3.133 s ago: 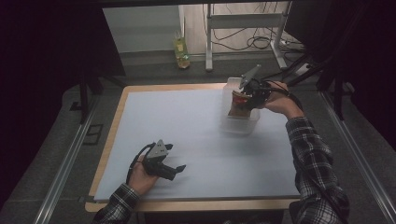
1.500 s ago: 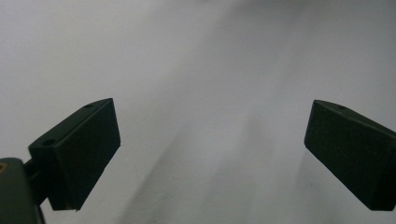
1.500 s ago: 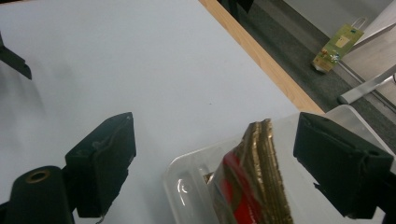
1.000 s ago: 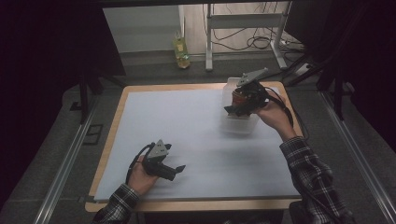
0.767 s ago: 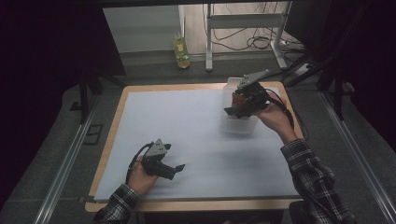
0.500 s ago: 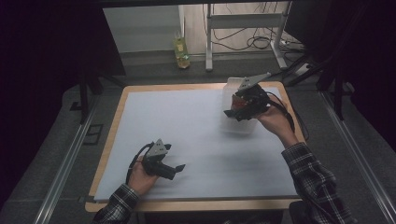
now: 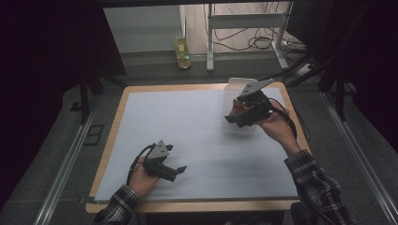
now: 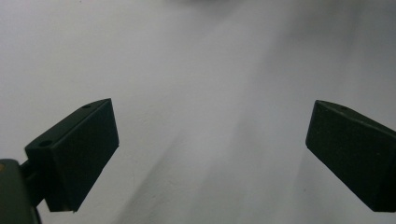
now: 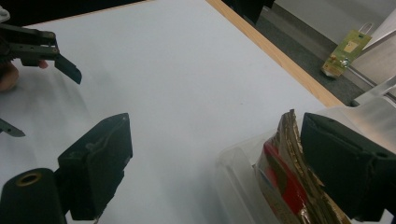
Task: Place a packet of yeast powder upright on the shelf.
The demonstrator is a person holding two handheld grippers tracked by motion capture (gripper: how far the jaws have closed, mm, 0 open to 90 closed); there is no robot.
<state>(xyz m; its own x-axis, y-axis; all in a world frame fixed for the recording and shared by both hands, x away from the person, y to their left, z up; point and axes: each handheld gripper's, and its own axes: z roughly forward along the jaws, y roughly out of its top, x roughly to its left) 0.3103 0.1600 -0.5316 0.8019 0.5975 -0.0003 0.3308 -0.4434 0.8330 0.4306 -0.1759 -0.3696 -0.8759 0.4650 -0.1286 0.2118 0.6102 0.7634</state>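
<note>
Right gripper view: clear tub (image 9: 243, 186) at my right gripper (image 9: 219, 163), a red-and-tan packet (image 9: 285, 182) standing in it on edge.
Fingers spread wide, holding nothing; one finger (image 9: 348, 161) sits just beside the packet's top edge. I judge the packet light, thin, crinkly, likely slick, so I'd pinch its upper edge across the flat faces. Left gripper (image 7: 162, 164) rests on the table (image 7: 197, 117) well away from the tub, fingers also wide, empty.
</note>
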